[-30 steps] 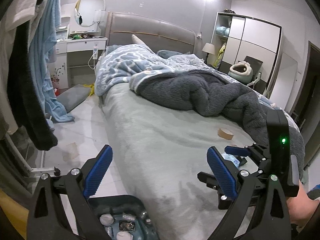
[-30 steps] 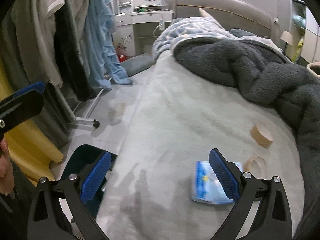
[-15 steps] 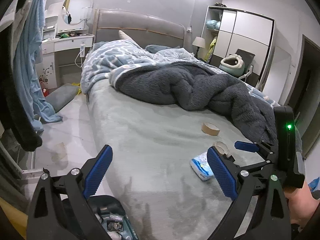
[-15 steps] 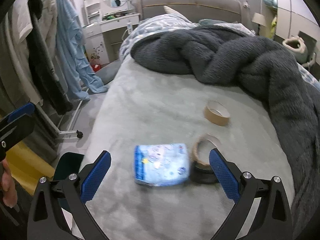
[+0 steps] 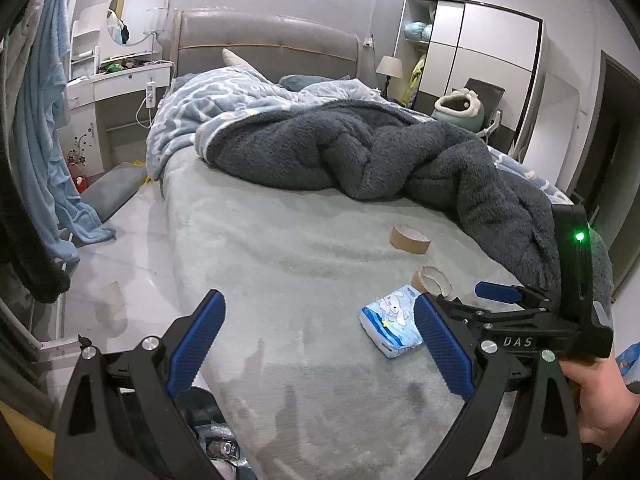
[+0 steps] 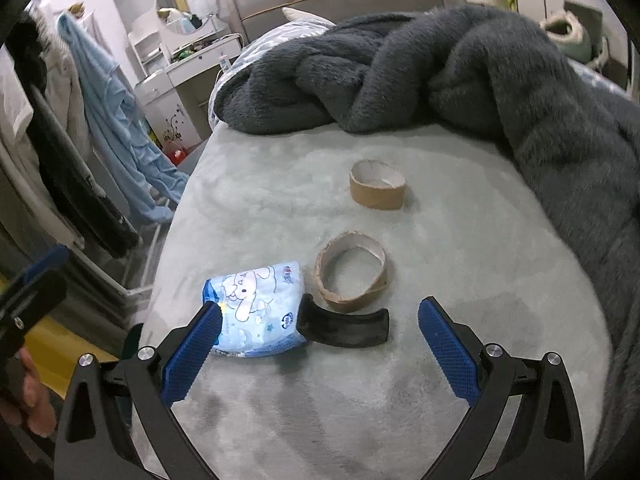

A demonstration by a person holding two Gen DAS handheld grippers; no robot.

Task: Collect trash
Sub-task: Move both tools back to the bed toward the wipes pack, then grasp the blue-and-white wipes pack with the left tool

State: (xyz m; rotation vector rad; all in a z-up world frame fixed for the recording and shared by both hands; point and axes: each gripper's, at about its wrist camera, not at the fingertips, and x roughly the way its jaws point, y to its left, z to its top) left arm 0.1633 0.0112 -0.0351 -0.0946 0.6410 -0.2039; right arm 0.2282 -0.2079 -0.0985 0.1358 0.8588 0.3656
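Observation:
Trash lies on the grey-green bed (image 6: pixel 460 240). A blue tissue pack (image 6: pixel 256 312) with a cartoon print, a curved black piece (image 6: pixel 348 326), a torn cardboard ring (image 6: pixel 350 270) and a second cardboard ring (image 6: pixel 378 184) farther back. My right gripper (image 6: pixel 318 354) is open and empty, just above the near edge of the tissue pack and black piece. In the left wrist view the pack (image 5: pixel 390 326) and both rings (image 5: pixel 434 280) (image 5: pixel 410 238) show. My left gripper (image 5: pixel 318 342) is open and empty over the bed's near edge. The right gripper (image 5: pixel 460 320) reaches in beside the pack.
A dark fluffy blanket (image 6: pixel 460 72) is piled across the back and right of the bed. A bin with trash (image 5: pixel 216 440) stands on the floor at the bed's left corner. Clothes hang on a rack (image 6: pixel 80 140) at left. Floor (image 5: pixel 120 248) runs along the bed's left side.
Both grippers have moved forward over the bed. The right gripper has swung right and come down close to the tissue pack and rings. Both stay open.

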